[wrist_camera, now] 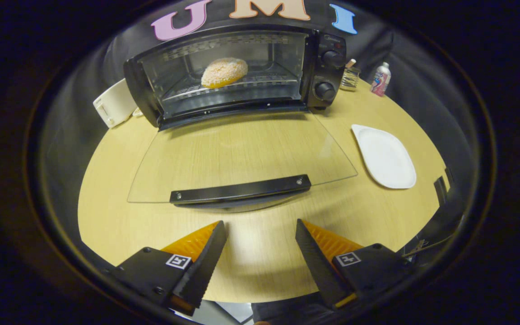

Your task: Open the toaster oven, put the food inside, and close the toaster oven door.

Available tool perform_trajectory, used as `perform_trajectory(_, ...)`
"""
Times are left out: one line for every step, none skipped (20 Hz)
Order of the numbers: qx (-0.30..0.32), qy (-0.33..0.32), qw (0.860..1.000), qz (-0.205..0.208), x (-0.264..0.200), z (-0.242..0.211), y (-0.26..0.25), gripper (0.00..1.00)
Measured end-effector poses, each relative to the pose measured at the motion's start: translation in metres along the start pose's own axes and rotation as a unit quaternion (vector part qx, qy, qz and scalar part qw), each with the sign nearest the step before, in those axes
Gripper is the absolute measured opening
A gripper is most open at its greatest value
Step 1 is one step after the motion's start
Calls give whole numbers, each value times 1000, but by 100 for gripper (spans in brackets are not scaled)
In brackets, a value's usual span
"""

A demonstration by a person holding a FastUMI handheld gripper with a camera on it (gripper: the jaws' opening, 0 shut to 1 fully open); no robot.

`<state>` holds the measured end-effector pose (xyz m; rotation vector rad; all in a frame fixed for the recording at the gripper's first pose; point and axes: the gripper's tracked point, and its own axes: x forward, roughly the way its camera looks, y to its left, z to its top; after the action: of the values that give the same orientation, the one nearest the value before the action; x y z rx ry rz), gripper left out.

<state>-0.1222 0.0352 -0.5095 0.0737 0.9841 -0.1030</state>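
Toaster oven (237, 72) open, one bun (224, 72) inside; tool (260, 228) spread, empty.

Food (224, 72) inside toaster oven (237, 72)

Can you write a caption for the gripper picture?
Open gripper faces the oven's lowered door, bread on the rack.

A black toaster oven (237, 72) with a clear glass door (242, 153) holds golden-orange speckled food (224, 72), on a pale wood-grain tabletop (260, 262) beside a white plate (386, 155) and a cream appliance (114, 104).
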Motion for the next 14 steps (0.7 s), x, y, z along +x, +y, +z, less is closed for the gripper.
perform_trajectory(-3, -2, 1000, 0, 2, 4, 1, 100)
perform_trajectory(-9, -2, 1000, 2, 3, 5, 2, 99)
perform_trajectory(-16, -3, 1000, 3, 5, 6, 0, 99)
perform_trajectory(-18, -5, 1000, 3, 5, 6, 0, 99)
perform_trajectory(-17, -7, 1000, 2, 5, 7, 0, 99)
perform_trajectory(-17, -8, 1000, 0, 5, 7, 1, 99)
perform_trajectory(-19, -8, 1000, -1, 4, 7, 0, 99)
perform_trajectory(-26, -10, 1000, -2, 4, 9, 1, 99)
perform_trajectory(-36, -15, 999, -3, 2, 12, 1, 99)
perform_trajectory(-47, -21, 999, -5, -1, 14, 1, 99)
perform_trajectory(-57, -27, 998, -7, -3, 17, 1, 99)
perform_trajectory(-64, -32, 997, -9, -6, 20, 1, 99)
perform_trajectory(-69, -36, 997, -9, -10, 24, 1, 99)
perform_trajectory(-73, -41, 996, -9, -15, 25, 3, 99)
